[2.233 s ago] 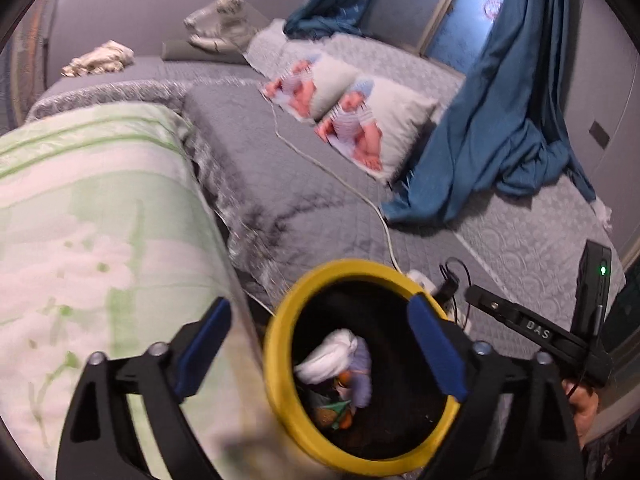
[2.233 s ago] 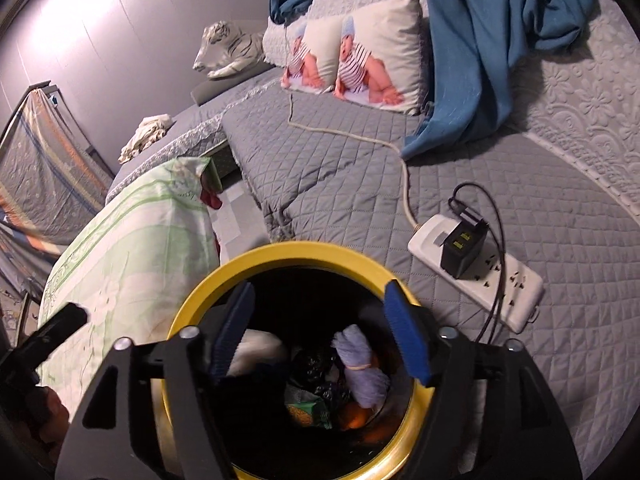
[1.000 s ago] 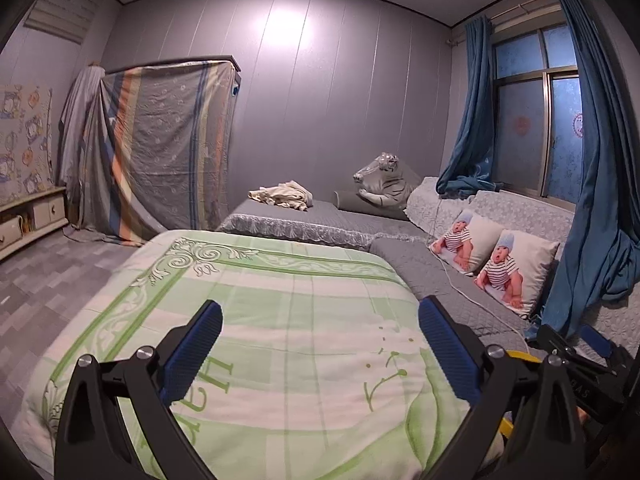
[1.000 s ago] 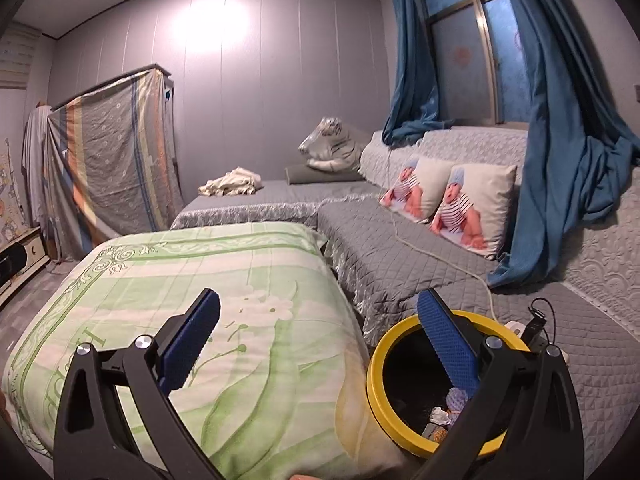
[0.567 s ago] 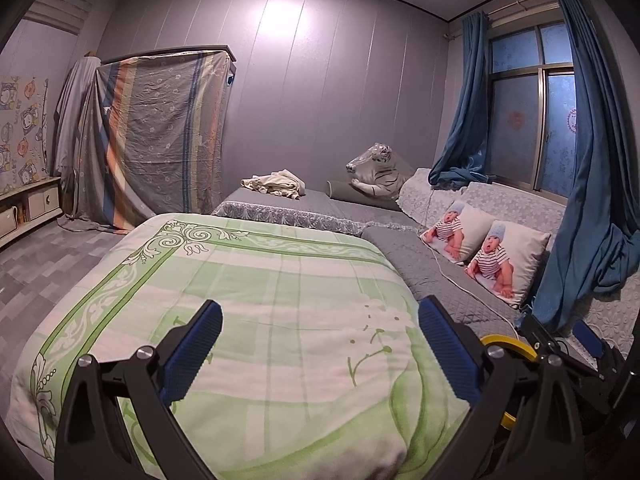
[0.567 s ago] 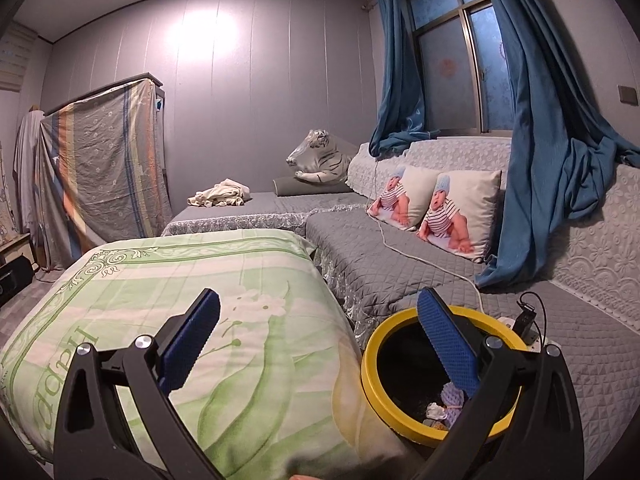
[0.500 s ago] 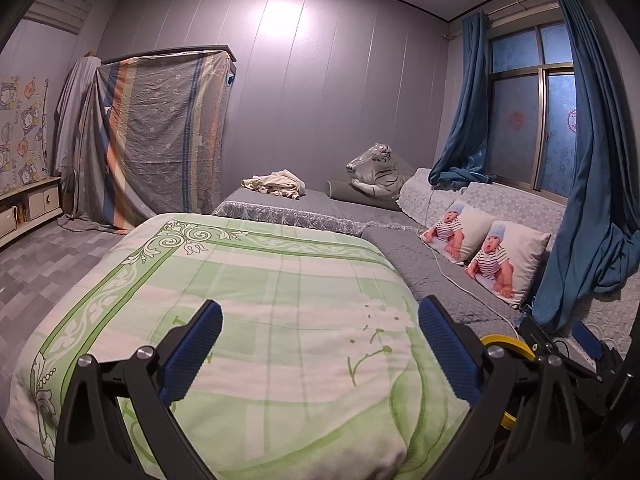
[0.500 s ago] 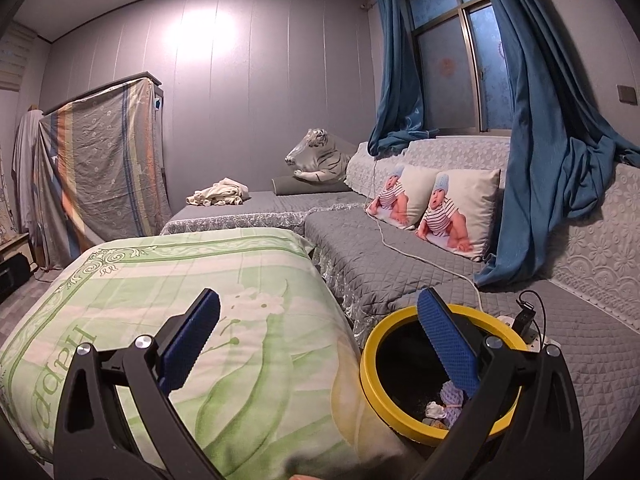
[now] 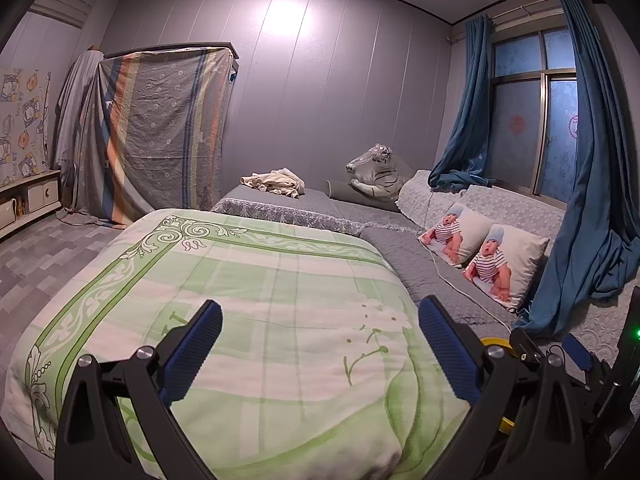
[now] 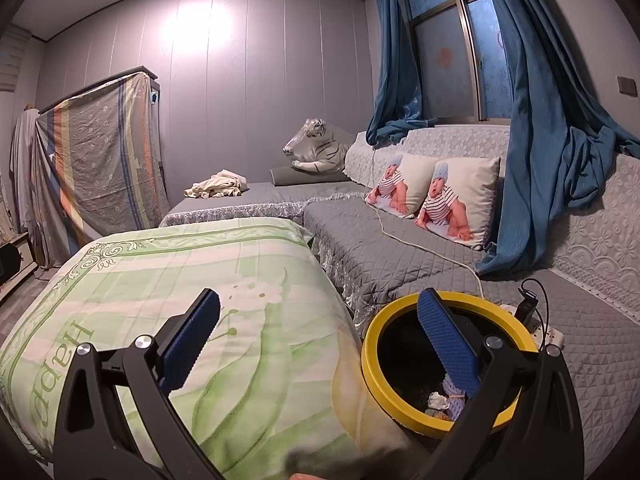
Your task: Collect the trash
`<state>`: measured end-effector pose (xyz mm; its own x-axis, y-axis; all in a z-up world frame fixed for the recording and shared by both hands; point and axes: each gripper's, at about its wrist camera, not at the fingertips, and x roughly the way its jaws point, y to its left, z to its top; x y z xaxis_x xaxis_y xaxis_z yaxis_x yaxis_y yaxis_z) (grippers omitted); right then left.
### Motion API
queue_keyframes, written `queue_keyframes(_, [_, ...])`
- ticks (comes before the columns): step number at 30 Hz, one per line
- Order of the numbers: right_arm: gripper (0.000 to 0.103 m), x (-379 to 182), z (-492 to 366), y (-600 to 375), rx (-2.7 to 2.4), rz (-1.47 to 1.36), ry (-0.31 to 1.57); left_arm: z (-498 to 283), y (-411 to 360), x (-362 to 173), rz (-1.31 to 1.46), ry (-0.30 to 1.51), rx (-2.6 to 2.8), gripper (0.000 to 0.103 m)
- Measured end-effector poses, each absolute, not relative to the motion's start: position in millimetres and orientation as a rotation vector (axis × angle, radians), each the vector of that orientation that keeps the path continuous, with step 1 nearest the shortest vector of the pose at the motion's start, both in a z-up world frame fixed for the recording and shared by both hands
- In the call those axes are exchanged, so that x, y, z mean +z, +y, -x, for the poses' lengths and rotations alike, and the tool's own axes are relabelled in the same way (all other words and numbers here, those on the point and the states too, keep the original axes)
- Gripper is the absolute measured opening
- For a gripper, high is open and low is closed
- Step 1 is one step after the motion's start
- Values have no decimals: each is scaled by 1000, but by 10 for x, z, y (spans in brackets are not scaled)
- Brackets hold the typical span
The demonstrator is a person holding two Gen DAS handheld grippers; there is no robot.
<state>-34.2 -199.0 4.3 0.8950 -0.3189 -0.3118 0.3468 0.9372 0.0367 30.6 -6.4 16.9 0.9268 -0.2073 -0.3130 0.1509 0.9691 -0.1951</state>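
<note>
Bedroom scene, left to right: left gripper (image 9: pixel 320 348) at lower centre of its view, fingers spread w/ nothing between, over a green floral quilt (image 9: pixel 240 300). Right gripper (image 10: pixel 318 338), fingers likewise spread & empty, frames the yellow-rimmed bin (image 10: pixel 384 344) at lower right, w/ trash (image 10: pixel 438 400) already inside. Collecting looks mostly done; no loose trash visible on the bedding.

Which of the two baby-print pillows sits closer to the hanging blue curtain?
The right-hand baby pillow: its far edge meets the blue curtain. The other baby pillow lies further along the sofa, toward the plush tiger.
</note>
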Motion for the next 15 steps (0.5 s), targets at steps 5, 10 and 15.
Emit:
queue_keyframes(5, [95,38,342,-1988,-347,-93,308,-307,-63,158,181,340,-185,95])
queue_keyframes(10, [95,31,343,-1989,-347,-92,307,-307,-54,144,182,341,-187,95])
queue_keyframes(15, [95,26,342,-1991,-349,-91,310,-322,-61,136,183,348,-191,95])
